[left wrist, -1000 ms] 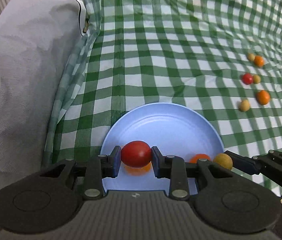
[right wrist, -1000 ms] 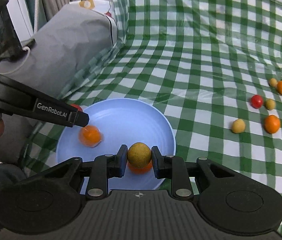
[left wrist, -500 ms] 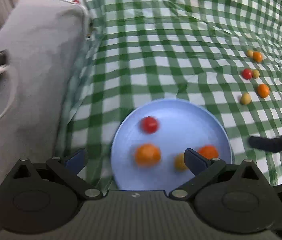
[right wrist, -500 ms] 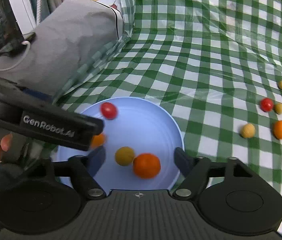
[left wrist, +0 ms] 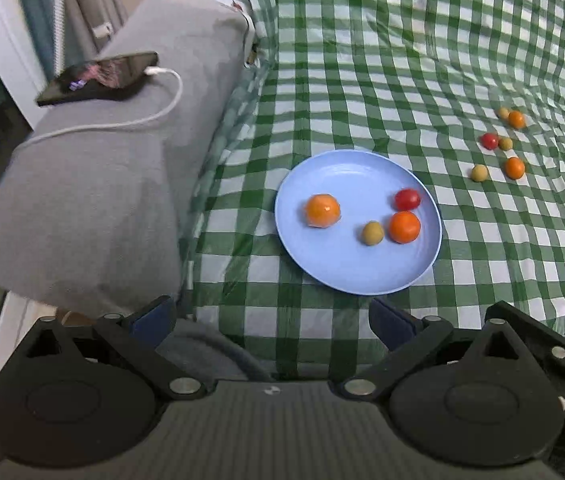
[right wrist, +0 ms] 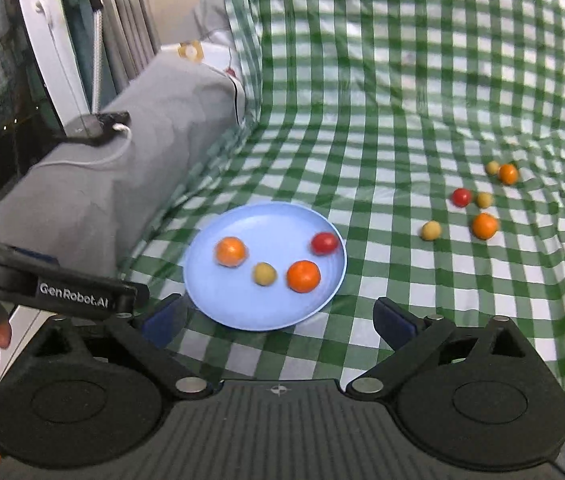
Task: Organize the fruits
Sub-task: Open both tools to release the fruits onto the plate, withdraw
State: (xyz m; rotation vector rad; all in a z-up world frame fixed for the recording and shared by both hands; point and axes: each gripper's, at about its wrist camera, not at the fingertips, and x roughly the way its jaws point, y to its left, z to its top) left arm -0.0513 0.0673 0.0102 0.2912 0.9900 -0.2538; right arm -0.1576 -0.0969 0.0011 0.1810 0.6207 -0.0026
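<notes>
Four fruits lie on the blue plate (left wrist: pixel 362 276): a pale orange one (left wrist: pixel 322 210) at its left, a red tomato (left wrist: pixel 407 199), a deeper orange fruit (left wrist: pixel 404 227) and a small yellow-green fruit (left wrist: pixel 373 233), the last two almost touching. Six more sit on the green checked cloth (left wrist: pixel 362 80) well to the right of the plate, among them a yellow one (right wrist: pixel 431 230), an orange one (right wrist: pixel 484 226) and a red one (right wrist: pixel 461 197). We hold the left claw (left wrist: pixel 270 318) wide and empty, near the plate's front edge; the right claw (right wrist: pixel 278 318) is likewise wide and empty, in front of the plate. A phone (left wrist: pixel 98 78) on its cable rests on the grey cushion (left wrist: pixel 82 200) at left.

We judge the step in hand to be the reach for the loose group. To do it well, we would send the right claw to the nearest yellow fruit, which stands apart from its neighbours, straddle it with the fingers level on the cloth, and close gently, since round fruit rolls and soft skin bruises. The tighter pairs are best approached from their open sides.
</notes>
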